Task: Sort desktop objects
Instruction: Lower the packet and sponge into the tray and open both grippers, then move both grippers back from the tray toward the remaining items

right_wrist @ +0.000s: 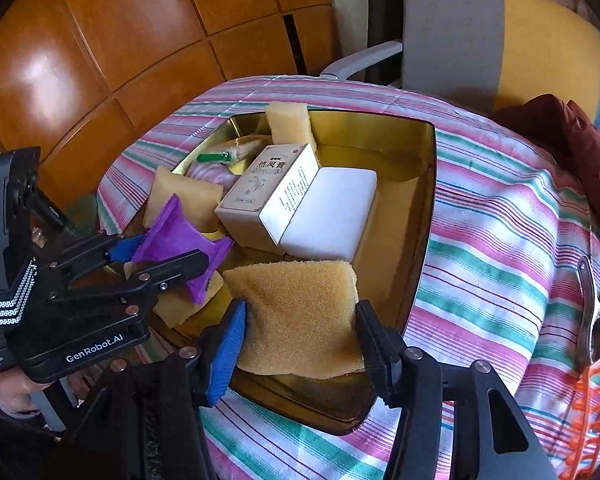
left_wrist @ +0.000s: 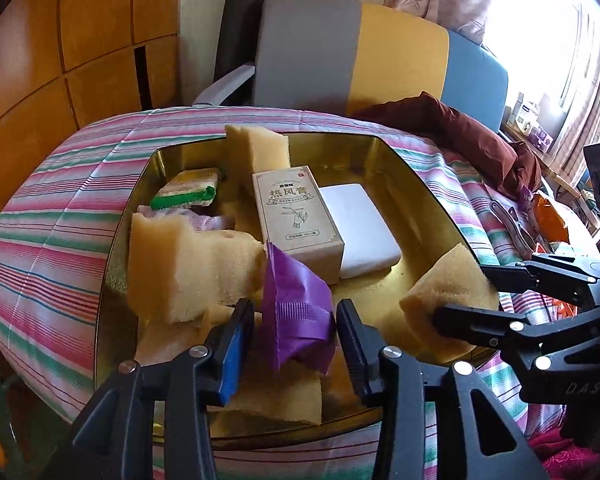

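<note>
My left tongs (left_wrist: 295,334) stand slack around the purple packet (left_wrist: 296,312), pads clear of it. My right tongs (right_wrist: 300,334) pinch a yellow sponge (right_wrist: 300,316) over the gold tray (right_wrist: 420,240). The packet could tip against the box (left_wrist: 296,216).

The left gripper (left_wrist: 296,320) points steeply downward, its jaws parted with a small gap on either side of what sits between them. Just to its right, the right gripper (right_wrist: 300,320) angles down likewise, jaws wider, both fingertips (right_wrist: 236,320) pressing inward.
</note>
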The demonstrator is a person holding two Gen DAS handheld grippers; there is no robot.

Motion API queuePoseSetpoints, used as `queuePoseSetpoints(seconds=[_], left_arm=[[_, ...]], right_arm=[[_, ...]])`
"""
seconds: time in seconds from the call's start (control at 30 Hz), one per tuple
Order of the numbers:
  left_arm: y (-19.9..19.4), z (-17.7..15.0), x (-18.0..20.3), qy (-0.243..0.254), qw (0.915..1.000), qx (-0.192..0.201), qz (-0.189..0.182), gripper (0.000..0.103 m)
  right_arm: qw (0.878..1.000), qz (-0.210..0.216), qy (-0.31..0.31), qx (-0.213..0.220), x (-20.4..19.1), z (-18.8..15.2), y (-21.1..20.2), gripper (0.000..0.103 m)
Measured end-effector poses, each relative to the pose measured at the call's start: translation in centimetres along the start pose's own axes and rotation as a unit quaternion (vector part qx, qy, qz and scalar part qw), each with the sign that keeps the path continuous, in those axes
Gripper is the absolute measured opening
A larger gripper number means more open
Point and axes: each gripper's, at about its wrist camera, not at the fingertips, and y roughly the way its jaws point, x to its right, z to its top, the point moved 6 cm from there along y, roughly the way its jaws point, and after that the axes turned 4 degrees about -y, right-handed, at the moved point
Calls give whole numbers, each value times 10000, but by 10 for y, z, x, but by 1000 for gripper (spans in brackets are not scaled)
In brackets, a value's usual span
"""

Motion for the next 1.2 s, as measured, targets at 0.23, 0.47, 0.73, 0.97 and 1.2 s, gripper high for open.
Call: queuePoseSetpoints(seconds=[0.23,0.47,0.73,0.97,1.2], left_arm=[[-1,2,2,-120,9997,-12,-225,53],[-8,6,1,-295,9980,131,-540,58],[-19,9,-10,-514,9964,299,-596,59],[-29,11,-13,-522,9963,383,-562,58],[-39,19,6,-290,9957,497,-724,58]], right_arm=[[10000,-2,47,-20,3,-1,2,59],[9999,-12,126,-26,7,-2,3,61],[9996,94,234,100,8,1,-4,67],[9989,-71,297,360,13,7,-19,72],[9960,-383,696,397,34,10,-46,73]])
